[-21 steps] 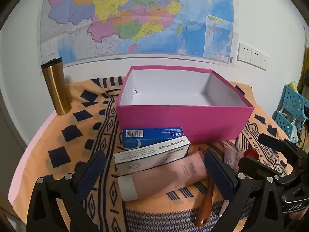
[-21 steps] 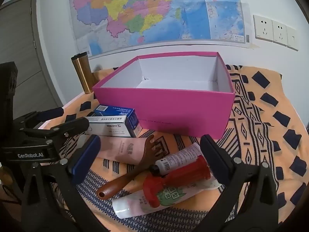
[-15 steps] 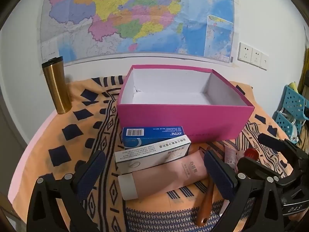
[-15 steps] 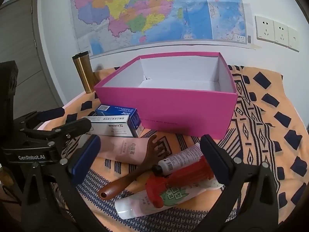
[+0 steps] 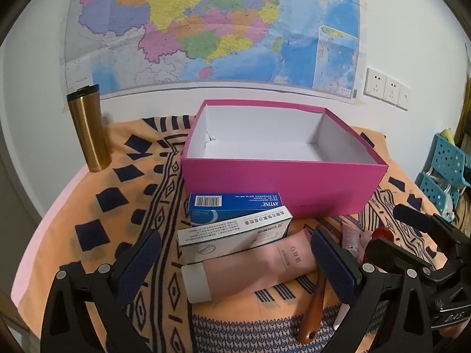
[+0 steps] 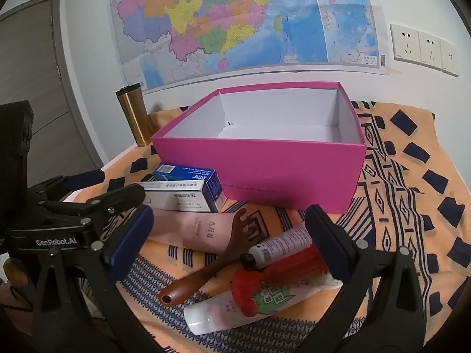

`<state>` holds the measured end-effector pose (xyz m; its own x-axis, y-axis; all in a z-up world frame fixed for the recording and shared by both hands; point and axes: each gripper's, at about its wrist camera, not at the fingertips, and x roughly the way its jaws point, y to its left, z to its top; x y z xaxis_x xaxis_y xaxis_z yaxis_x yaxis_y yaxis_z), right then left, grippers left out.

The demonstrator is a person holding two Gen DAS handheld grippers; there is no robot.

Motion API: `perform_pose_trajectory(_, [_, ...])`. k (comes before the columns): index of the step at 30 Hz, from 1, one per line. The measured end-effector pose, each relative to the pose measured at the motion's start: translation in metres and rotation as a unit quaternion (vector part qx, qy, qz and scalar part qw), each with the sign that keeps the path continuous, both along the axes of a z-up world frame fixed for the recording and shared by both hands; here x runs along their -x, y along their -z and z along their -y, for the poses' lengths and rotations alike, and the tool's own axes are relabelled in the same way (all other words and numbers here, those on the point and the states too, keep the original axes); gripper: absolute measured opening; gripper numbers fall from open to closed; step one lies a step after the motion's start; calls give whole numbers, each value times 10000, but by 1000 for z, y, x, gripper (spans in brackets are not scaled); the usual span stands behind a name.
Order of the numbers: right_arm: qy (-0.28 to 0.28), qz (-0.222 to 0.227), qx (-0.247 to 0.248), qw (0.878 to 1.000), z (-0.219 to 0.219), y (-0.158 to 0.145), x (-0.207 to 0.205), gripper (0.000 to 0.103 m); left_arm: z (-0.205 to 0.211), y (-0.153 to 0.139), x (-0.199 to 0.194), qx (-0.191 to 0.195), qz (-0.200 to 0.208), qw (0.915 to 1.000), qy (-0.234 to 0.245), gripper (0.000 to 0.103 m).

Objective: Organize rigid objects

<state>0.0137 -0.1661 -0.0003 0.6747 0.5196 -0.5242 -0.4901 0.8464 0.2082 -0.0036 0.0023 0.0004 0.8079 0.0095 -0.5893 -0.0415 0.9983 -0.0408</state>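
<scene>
Left wrist view, left to right: gold tumbler (image 5: 88, 129) upright at the far left edge of the patterned cloth (image 5: 117, 194), near the wall. Left gripper (image 5: 235, 260) with jaws wide apart, nothing clamped; both pads hang over the near items. Between and beyond them, a blue carton (image 5: 235, 206) lies against the front wall of the pink box (image 5: 282, 185), a white carton (image 5: 232, 235) leans on it just in front, and a pink tube (image 5: 250, 267) lies nearest, cap to the left. Pink box is open-topped, white inside, nothing in it. Wall map (image 5: 212, 26) hangs behind. Right of the pads: wooden handle (image 5: 313, 309), then the right gripper's black frame at the edge.

Right wrist view, left to right: left gripper's frame, then the same cartons and pink tube in front of the box. Right gripper (image 6: 228, 232) also stands fully spread, gripping nothing. Between its pads: wooden scratcher (image 6: 212, 267) lying diagonally, claw end over the pink tube; small white tube (image 6: 279, 245) with black cap; red-capped bottle (image 6: 279, 276) resting on a larger pale tube (image 6: 235, 309). Wall sockets (image 6: 421, 47) far right.
</scene>
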Motion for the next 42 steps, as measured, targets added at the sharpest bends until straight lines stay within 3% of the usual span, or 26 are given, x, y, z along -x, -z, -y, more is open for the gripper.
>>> perform_pose_trajectory(42, [-146,-142,-125,9997,-5,11,-7,103,-4,11,-3,7,-82,10000,-22,103])
